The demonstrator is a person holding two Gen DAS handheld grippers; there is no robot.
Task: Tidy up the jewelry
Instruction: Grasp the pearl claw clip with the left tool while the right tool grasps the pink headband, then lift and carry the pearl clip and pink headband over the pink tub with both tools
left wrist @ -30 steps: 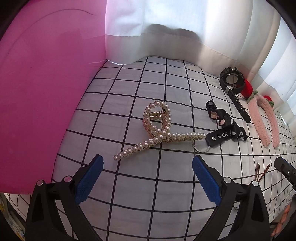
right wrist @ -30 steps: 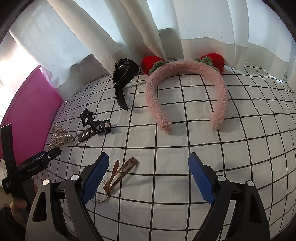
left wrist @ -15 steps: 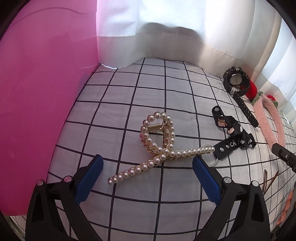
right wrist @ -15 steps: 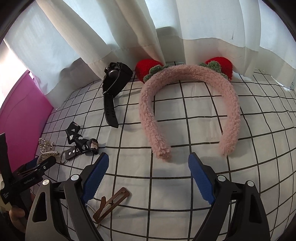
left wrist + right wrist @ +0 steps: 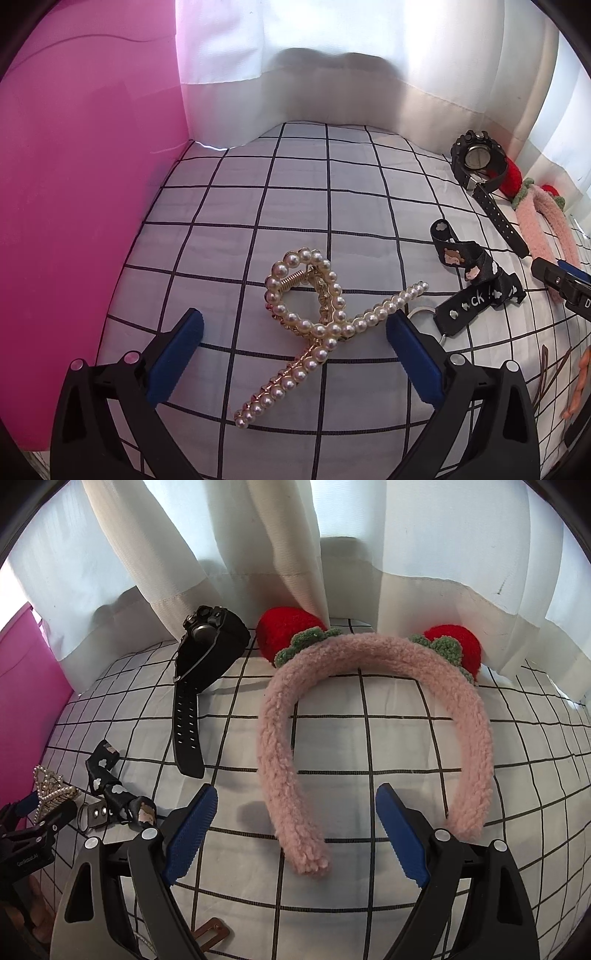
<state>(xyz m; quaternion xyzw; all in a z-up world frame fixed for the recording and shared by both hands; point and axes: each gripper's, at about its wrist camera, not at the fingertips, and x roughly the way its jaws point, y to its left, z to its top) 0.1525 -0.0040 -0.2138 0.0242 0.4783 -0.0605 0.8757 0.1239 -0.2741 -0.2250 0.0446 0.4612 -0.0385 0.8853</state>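
A pearl hair claw (image 5: 314, 325) lies on the white checked cloth (image 5: 295, 206), and my left gripper (image 5: 295, 354) stands open around its middle, pads apart from it. My right gripper (image 5: 295, 830) hangs open over the near left end of a fluffy pink headband (image 5: 284, 775) with red strawberry ears (image 5: 288, 631); the pads do not touch it. A black wristwatch (image 5: 199, 672) lies left of the headband, also seen as the watch (image 5: 480, 166) in the left wrist view. A black printed strap with a key ring (image 5: 476, 284) sits between claw and watch.
A pink panel (image 5: 74, 221) walls the left side. White curtains (image 5: 295, 554) hang along the back edge of the cloth. Brown hair clips (image 5: 210, 934) lie under the right gripper's left finger. The left gripper's body (image 5: 29, 849) shows at the right wrist view's lower left.
Both grippers have come closer to the cloth. The pearl claw has slid in between the left fingers, and the headband's near end has come between the right fingers. Both stayed open.
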